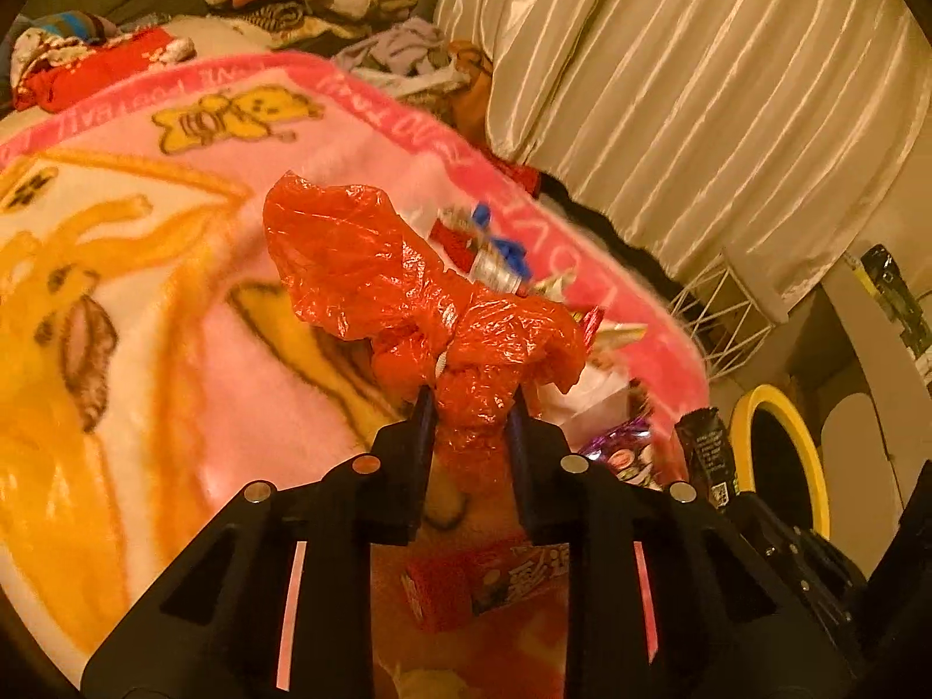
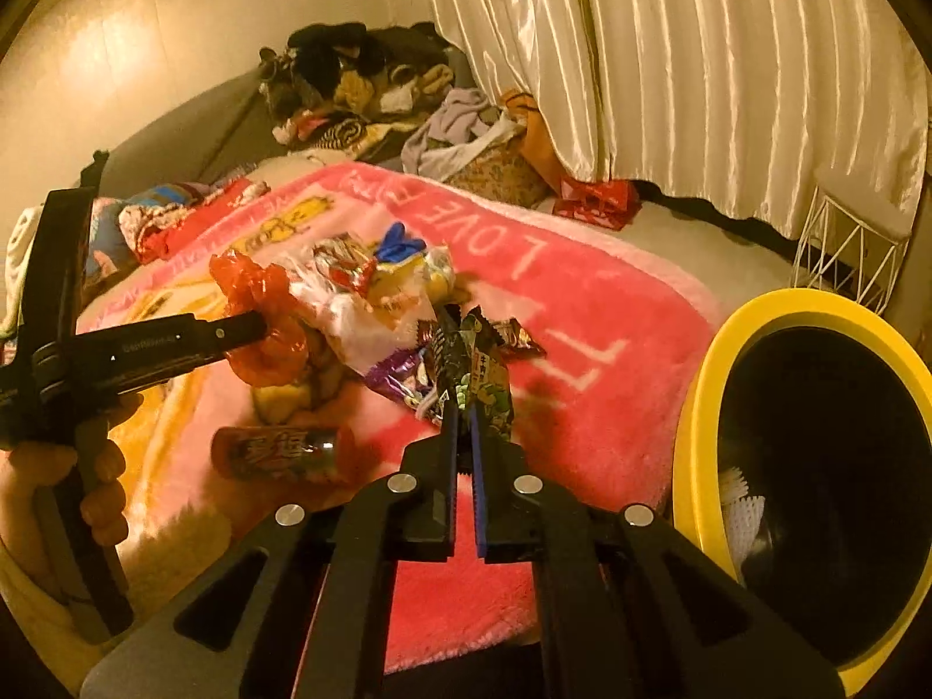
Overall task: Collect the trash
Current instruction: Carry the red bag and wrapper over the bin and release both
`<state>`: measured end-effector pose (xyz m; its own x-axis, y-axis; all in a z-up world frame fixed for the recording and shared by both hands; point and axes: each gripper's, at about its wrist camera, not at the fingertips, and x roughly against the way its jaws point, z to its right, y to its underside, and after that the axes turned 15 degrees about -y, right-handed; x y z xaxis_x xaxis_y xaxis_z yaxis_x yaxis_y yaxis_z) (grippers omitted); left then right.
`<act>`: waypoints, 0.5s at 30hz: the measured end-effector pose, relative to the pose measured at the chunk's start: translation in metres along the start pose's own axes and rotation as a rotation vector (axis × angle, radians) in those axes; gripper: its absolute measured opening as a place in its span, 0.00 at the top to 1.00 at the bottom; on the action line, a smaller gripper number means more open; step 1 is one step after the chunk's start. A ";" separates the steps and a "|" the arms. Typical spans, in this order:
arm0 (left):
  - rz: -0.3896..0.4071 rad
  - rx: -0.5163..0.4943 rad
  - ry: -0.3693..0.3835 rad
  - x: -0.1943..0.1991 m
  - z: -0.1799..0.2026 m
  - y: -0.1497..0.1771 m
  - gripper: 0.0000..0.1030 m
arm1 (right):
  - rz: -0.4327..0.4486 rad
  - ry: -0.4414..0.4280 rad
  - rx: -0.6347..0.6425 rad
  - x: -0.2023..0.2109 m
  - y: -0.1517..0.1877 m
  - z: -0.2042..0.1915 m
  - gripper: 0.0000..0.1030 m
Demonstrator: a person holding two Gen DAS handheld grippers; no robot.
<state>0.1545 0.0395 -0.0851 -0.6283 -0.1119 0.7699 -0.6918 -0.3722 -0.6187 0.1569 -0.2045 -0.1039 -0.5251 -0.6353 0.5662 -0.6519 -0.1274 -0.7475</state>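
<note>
My left gripper (image 1: 469, 402) is shut on a crumpled red plastic bag (image 1: 373, 268) and holds it above the pink blanket (image 1: 192, 314); it also shows in the right wrist view (image 2: 256, 326) with the bag (image 2: 250, 285). My right gripper (image 2: 463, 408) is shut on a dark green snack wrapper (image 2: 483, 378). A pile of wrappers (image 2: 373, 285) lies on the blanket behind it, with a purple wrapper (image 2: 402, 376) and a red box (image 2: 285, 454) nearby. The red box also shows under my left gripper (image 1: 460, 588).
A yellow-rimmed black bin (image 2: 815, 495) stands at the right edge of the bed; its rim shows in the left wrist view (image 1: 798, 442). Clothes (image 2: 373, 93) are piled at the far end. A cream curtain (image 2: 699, 70) and a white wire basket (image 2: 844, 250) are at the right.
</note>
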 end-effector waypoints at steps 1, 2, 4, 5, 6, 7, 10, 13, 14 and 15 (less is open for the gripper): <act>0.010 -0.001 0.007 0.005 0.000 -0.001 0.84 | 0.005 -0.003 -0.002 0.002 -0.001 0.000 0.96; 0.020 -0.004 0.013 0.009 0.001 -0.002 0.84 | 0.015 -0.007 -0.002 0.006 -0.002 -0.001 0.96; 0.035 -0.012 0.022 0.017 0.003 -0.004 0.84 | 0.030 -0.009 -0.003 0.011 -0.004 -0.002 0.96; 0.043 -0.017 0.027 0.021 0.004 -0.005 0.84 | 0.039 -0.010 -0.003 0.014 -0.005 -0.002 0.96; 0.047 -0.019 0.030 0.023 0.005 -0.005 0.84 | 0.046 -0.008 -0.003 0.017 -0.006 -0.003 0.96; 0.053 -0.025 0.036 0.027 0.007 -0.006 0.84 | 0.052 -0.009 -0.005 0.019 -0.007 -0.003 0.96; 0.066 -0.035 0.052 0.035 0.012 -0.006 0.84 | 0.069 -0.006 -0.005 0.026 -0.008 -0.005 0.96; 0.076 -0.048 0.069 0.041 0.019 -0.007 0.84 | 0.086 -0.003 -0.006 0.034 -0.009 -0.005 0.96; 0.078 -0.052 0.073 0.043 0.021 -0.007 0.84 | 0.091 -0.001 -0.007 0.035 -0.008 -0.006 0.96; 0.081 -0.058 0.080 0.045 0.024 -0.007 0.84 | 0.095 0.000 -0.009 0.038 -0.008 -0.005 0.96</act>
<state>0.1393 0.0154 -0.0424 -0.7078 -0.0651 0.7034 -0.6556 -0.3104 -0.6884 0.1396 -0.2235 -0.0747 -0.5852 -0.6441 0.4927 -0.6038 -0.0595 -0.7949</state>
